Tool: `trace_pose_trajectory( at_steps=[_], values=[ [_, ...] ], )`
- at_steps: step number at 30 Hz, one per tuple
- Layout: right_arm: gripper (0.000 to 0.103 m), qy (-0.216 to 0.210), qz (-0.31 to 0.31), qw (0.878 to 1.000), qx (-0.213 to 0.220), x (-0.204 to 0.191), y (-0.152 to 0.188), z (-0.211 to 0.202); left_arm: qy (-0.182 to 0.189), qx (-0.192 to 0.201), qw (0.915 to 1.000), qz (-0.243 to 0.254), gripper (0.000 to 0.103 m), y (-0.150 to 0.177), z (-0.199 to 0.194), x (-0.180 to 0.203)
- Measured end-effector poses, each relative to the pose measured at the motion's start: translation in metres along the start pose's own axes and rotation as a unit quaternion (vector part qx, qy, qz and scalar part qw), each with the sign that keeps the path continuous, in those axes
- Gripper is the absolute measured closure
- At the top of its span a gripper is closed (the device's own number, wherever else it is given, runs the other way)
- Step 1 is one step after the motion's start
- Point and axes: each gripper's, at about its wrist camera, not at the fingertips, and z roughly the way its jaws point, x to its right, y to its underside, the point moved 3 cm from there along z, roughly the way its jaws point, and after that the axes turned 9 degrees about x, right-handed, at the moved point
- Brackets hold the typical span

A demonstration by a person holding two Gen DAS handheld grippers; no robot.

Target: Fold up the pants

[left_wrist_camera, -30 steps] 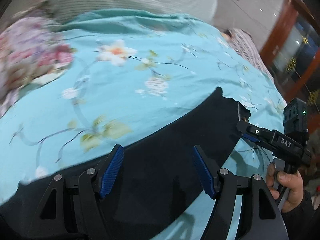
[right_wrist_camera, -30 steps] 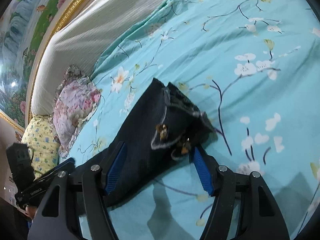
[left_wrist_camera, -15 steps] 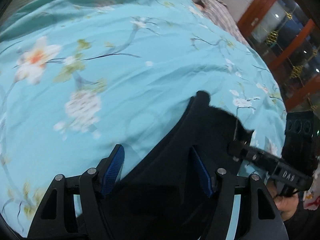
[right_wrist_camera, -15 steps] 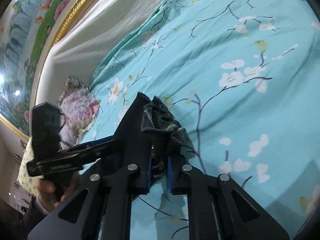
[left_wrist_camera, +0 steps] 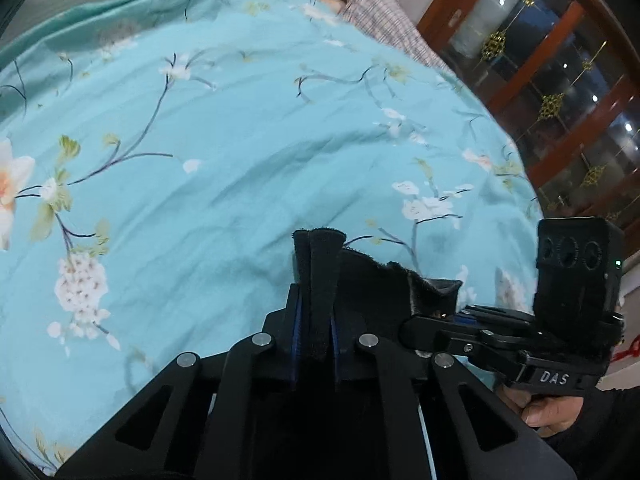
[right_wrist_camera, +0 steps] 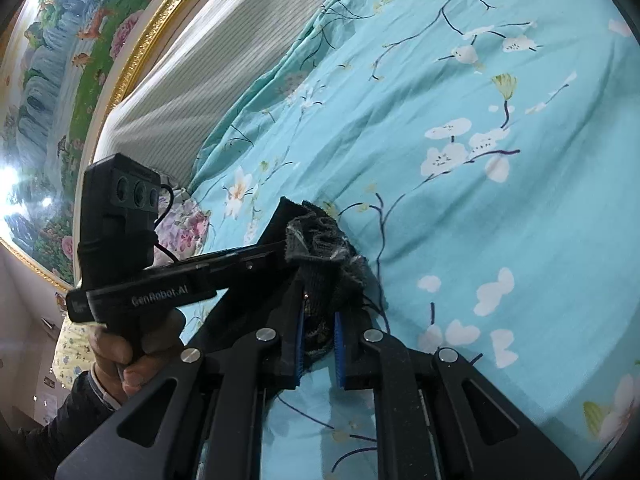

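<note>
Two grippers clamped on one pair of black pants (left_wrist_camera: 362, 280), spread over a turquoise flowered bedspread (left_wrist_camera: 224, 168). Left gripper (left_wrist_camera: 314, 322): jaws just closed, now pinched on a doubled, upright fold of the pants edge, blue pads (left_wrist_camera: 296, 330) pressed against the cloth on both sides. Right gripper (right_wrist_camera: 318, 334): jaws drawn together on a bunched, frayed end of the pants (right_wrist_camera: 320, 240), blue pads (right_wrist_camera: 339, 344) squeezing the cloth between them. Both held ends lifted slightly off the bedspread, close beside each other near the middle of the near edge. Left-wrist view: right gripper (left_wrist_camera: 436, 316) at right, marked "DAS", gripped from below by a hand (left_wrist_camera: 548, 408) in a dark sleeve, its tip at the fuzzy black corner of the pants. Right-wrist view: left gripper (right_wrist_camera: 276, 256) at left, held by a hand (right_wrist_camera: 132, 348), its fingers reaching to the same bundle of cloth. Far left, a flowered pillow (right_wrist_camera: 180, 228) against a striped headboard (right_wrist_camera: 192, 80) with a gold-framed landscape picture (right_wrist_camera: 52, 88) beyond. Far right, a checked cloth (left_wrist_camera: 384, 12) at the bed's far corner and a dark wooden glass-fronted cabinet (left_wrist_camera: 560, 72).
</note>
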Motion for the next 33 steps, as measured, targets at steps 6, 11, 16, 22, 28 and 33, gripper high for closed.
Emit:
trace_pose_trajectory(
  at_steps=[6, 11, 16, 22, 28, 33],
  values=[
    [0.09, -0.032, -0.019, 0.999, 0.009, -0.026, -0.001, -0.01, 0.014, 0.054, 0.9984, -0.013, 0.093, 0.0, -0.055, 0.001],
    [0.09, -0.093, -0.042, 0.995, 0.009, -0.062, 0.0, -0.02, 0.015, 0.091, 0.9955, -0.025, 0.093, 0.01, -0.105, -0.003],
    [0.09, -0.151, -0.06, 0.987, -0.013, -0.098, 0.015, -0.019, 0.014, 0.119, 0.9915, -0.051, 0.094, 0.034, -0.148, -0.016],
    [0.09, -0.191, -0.081, 0.977, -0.055, -0.135, 0.046, -0.011, 0.0, 0.146, 0.9854, -0.087, 0.094, 0.072, -0.189, -0.035],
    [0.09, -0.203, -0.098, 0.969, -0.101, -0.155, 0.082, 0.009, -0.013, 0.156, 0.9791, -0.13, 0.093, 0.11, -0.204, -0.058],
    [0.09, -0.196, -0.099, 0.967, -0.128, -0.161, 0.106, 0.027, -0.022, 0.156, 0.9739, -0.164, 0.093, 0.141, -0.204, -0.078]
  ],
)
